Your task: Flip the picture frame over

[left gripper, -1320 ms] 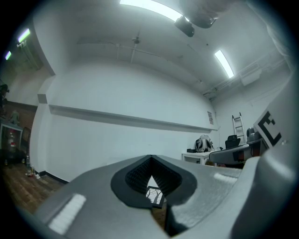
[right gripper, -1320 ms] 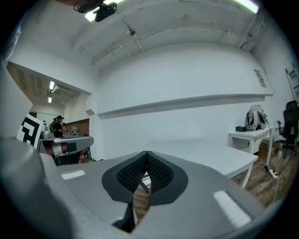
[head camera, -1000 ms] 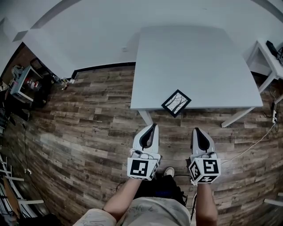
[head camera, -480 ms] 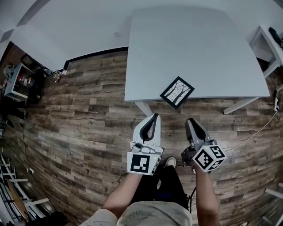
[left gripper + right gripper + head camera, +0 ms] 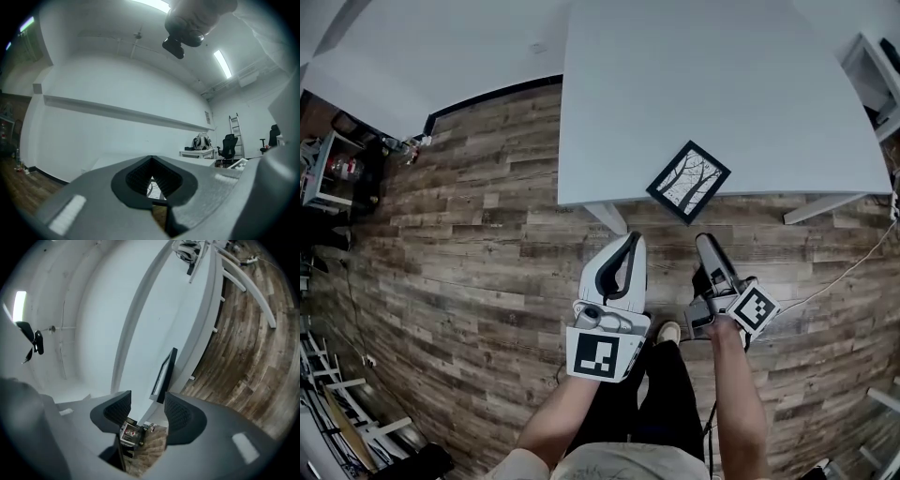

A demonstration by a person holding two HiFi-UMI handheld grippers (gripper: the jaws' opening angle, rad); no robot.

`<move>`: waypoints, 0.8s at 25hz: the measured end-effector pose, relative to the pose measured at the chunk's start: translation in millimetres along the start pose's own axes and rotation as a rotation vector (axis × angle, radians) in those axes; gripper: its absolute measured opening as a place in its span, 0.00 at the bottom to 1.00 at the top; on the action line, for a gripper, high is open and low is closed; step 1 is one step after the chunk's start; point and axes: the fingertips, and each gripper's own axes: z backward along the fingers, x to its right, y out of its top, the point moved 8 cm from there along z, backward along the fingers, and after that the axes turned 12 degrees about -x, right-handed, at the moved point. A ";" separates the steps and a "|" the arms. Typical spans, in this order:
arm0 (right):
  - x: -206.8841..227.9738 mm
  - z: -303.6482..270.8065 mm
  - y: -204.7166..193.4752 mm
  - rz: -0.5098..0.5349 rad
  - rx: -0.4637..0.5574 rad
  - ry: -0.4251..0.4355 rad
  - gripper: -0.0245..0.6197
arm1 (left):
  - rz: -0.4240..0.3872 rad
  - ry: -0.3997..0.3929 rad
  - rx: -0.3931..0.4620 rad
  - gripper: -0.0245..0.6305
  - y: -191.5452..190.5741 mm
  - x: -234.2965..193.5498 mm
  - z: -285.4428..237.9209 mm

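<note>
Since a second ago the tabletop (image 5: 722,84) has drawn nearer in the head view and the right claw (image 5: 705,242) has rolled onto its side. It stands parted and empty, aimed at the picture frame (image 5: 688,181), which lies picture-up at the tabletop's near edge, just right of centre, with one corner poking past that edge. The left claw (image 5: 632,237), at lower centre, is closed on nothing. The risk I'd watch is that edge: a nudge from a jaw, rather than a clean pinch on the overhanging corner, could tip the frame onto the wooden floor (image 5: 487,244) — and a one-corner grip may let it swing or slip mid-flip.
</note>
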 end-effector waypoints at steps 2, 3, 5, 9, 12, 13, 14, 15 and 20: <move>12.5 -9.1 -0.9 -0.017 0.000 0.014 0.44 | 0.001 -0.005 0.005 0.04 -5.0 -2.3 -4.0; 19.4 -13.9 -1.3 -0.029 -0.001 0.017 0.44 | 0.002 -0.007 0.005 0.04 -7.6 -3.5 -6.2; 32.7 -22.4 -2.9 -0.062 0.003 0.018 0.46 | 0.003 -0.010 -0.002 0.04 -12.7 -5.6 -9.5; 52.5 -36.2 -7.7 -0.137 0.026 0.023 0.46 | 0.000 -0.012 -0.012 0.04 -22.2 -7.4 -11.6; 55.9 -44.8 -8.7 -0.181 0.051 0.056 0.46 | 0.000 -0.011 -0.025 0.04 -27.4 -9.3 -11.3; 53.7 -47.5 -8.5 -0.177 0.056 0.068 0.46 | 0.001 -0.009 -0.030 0.04 -28.5 -10.4 -10.5; 51.1 -49.9 -8.2 -0.170 0.058 0.076 0.46 | 0.003 -0.006 -0.033 0.04 -29.1 -11.6 -10.1; 48.8 -51.9 -7.8 -0.164 0.060 0.082 0.45 | 0.005 -0.003 -0.035 0.04 -29.3 -12.6 -10.1; 44.2 -53.8 -5.0 -0.158 0.083 0.091 0.39 | 0.008 0.002 -0.036 0.04 -30.0 -13.2 -11.0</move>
